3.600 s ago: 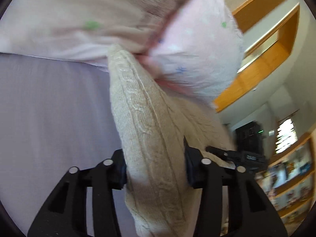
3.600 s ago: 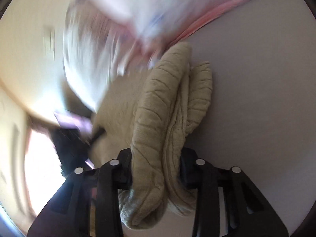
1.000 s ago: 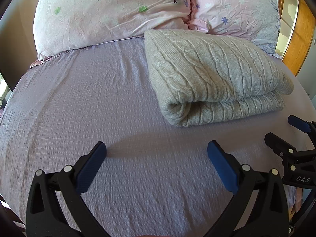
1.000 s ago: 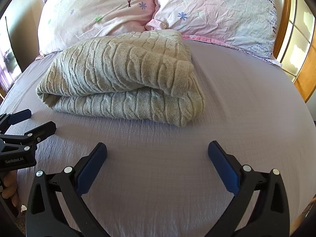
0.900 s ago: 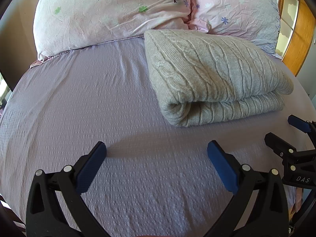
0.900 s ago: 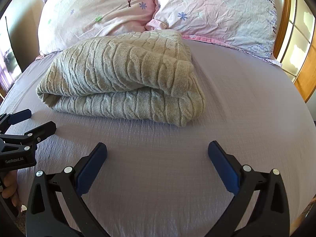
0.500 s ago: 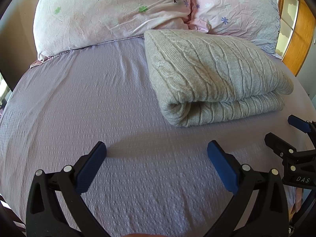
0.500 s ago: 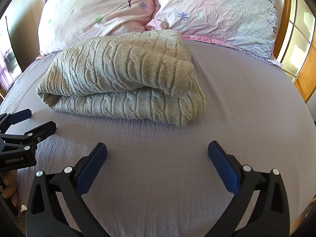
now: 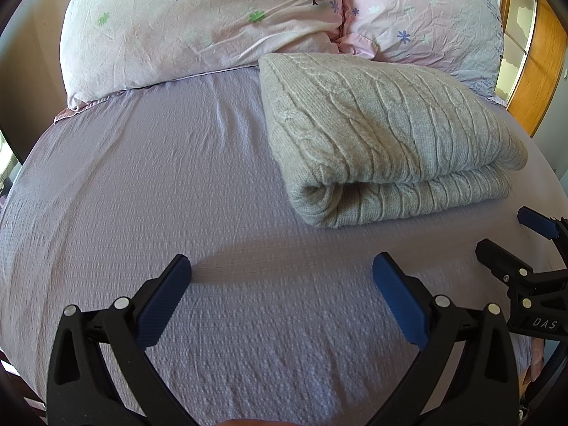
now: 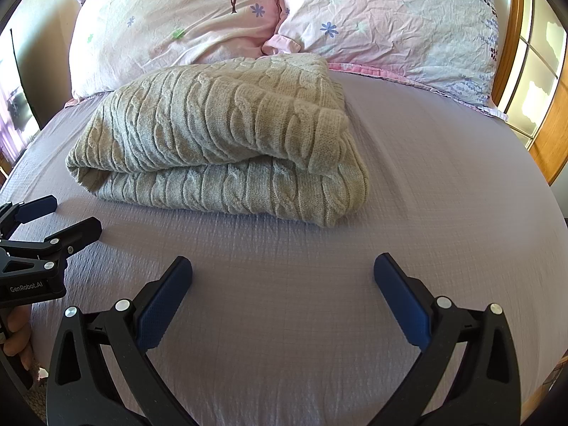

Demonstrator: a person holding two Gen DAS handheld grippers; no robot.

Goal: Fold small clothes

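A beige cable-knit sweater (image 9: 383, 131) lies folded in a thick bundle on the lilac bed sheet (image 9: 142, 184), just in front of the pillows. It also shows in the right wrist view (image 10: 220, 142). My left gripper (image 9: 282, 266) is open and empty, held over bare sheet short of the sweater's left end. My right gripper (image 10: 283, 266) is open and empty, held over the sheet short of the sweater's right end. Each gripper appears at the edge of the other's view, the right gripper (image 9: 511, 238) and the left gripper (image 10: 53, 220).
Two pink flowered pillows (image 9: 198, 25) (image 10: 390, 21) lean at the head of the bed behind the sweater. A wooden window frame (image 10: 546, 135) stands to the right of the bed. A dark wall edge (image 9: 21, 71) is on the left.
3.6 s ago both grippers were shut on the sweater and held it up. Now both are open and the sweater lies folded on the bed. Nothing has moved over the last second.
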